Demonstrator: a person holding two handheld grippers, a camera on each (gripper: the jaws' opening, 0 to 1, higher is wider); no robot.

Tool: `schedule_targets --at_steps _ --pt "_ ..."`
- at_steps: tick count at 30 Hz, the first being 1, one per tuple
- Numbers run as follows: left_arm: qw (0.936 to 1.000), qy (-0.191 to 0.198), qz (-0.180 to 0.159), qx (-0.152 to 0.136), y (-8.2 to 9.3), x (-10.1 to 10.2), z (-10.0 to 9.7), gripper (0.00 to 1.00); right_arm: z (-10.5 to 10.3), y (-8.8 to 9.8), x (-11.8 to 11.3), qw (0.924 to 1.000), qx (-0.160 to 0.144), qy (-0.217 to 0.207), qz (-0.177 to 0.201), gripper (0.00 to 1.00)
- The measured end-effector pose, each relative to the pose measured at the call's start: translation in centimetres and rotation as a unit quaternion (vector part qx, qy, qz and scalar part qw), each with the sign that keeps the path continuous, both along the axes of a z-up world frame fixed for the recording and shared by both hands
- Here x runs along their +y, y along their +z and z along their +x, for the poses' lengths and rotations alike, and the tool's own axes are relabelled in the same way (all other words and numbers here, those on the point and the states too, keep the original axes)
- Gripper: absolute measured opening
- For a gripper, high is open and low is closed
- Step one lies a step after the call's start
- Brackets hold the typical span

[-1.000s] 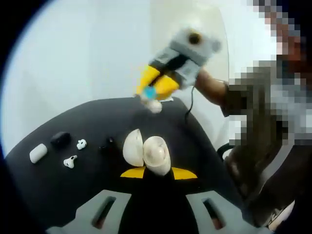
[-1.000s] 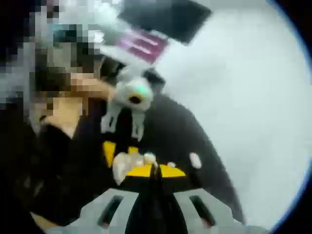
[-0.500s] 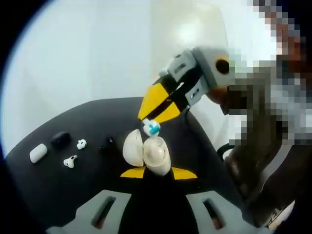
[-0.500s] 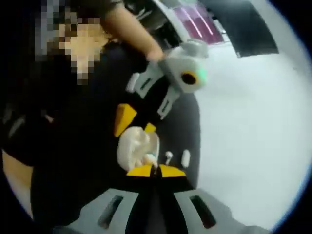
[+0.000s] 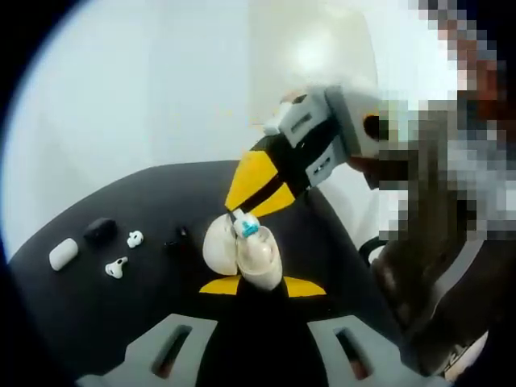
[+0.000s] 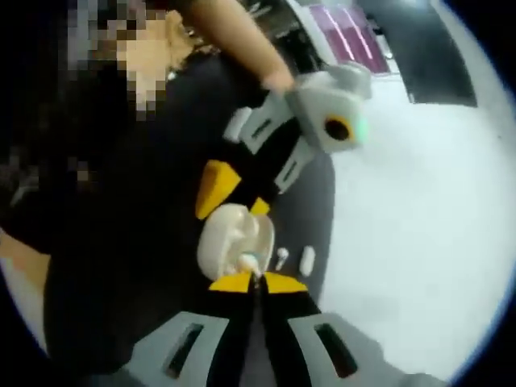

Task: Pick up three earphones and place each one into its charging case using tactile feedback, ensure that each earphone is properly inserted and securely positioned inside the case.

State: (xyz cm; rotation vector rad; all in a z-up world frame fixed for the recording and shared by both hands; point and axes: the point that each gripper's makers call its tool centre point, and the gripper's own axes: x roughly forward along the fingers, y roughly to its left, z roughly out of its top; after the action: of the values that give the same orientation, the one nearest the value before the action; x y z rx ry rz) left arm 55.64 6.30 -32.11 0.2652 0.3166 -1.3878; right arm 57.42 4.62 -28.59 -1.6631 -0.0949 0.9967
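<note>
The bottom of the open cream case (image 5: 250, 254) is hiding between the yellow tips of the left gripper (image 5: 262, 286). The earphone (image 5: 246, 228) is mostly hiding between the pinching tips of the right gripper (image 5: 242, 219), so just a white and blue bit is poking out. In the right gripper view the earphone (image 6: 250, 262) is looking like a tiny blur. The little black thing (image 5: 179, 239) on the dark table (image 5: 97, 314) is too small to tell.
</note>
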Motion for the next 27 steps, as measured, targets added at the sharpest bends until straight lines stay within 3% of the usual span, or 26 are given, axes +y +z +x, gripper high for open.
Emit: schedule_targets --at_steps 5,13,14,16,18,21,27 --pt "1.0 -0.001 0.0 -0.001 0.0 0.0 0.0 0.15 -0.3 0.0 0.1 0.9979 -0.042 0.02 -0.043 0.06" --pt "1.0 -0.001 0.0 -0.001 0.1 0.0 0.0 0.15 -0.9 -0.6 0.2 0.9942 -0.067 0.031 -0.078 0.07" --pt "1.0 -0.001 0.0 -0.001 0.1 0.0 -0.1 0.15 -1.0 -0.5 0.3 0.9945 -0.064 0.032 -0.076 0.07" --pt "1.0 -0.001 0.001 -0.001 0.0 0.0 -0.1 0.15 -1.5 -0.6 0.3 0.9979 -0.028 0.021 -0.054 0.08" --pt "1.0 -0.001 0.001 -0.002 0.1 0.0 -0.1 0.15 -1.4 -0.2 0.2 0.9982 -0.027 0.022 -0.049 0.08" --pt "1.0 -0.001 0.001 -0.003 0.1 0.0 -0.1 0.15 -1.5 0.0 0.1 0.9998 0.009 0.011 -0.01 0.09" --pt "1.0 -0.002 0.0 -0.001 0.1 0.0 -0.1 0.15 -1.4 1.1 0.0 0.9987 0.035 0.006 0.037 0.09"
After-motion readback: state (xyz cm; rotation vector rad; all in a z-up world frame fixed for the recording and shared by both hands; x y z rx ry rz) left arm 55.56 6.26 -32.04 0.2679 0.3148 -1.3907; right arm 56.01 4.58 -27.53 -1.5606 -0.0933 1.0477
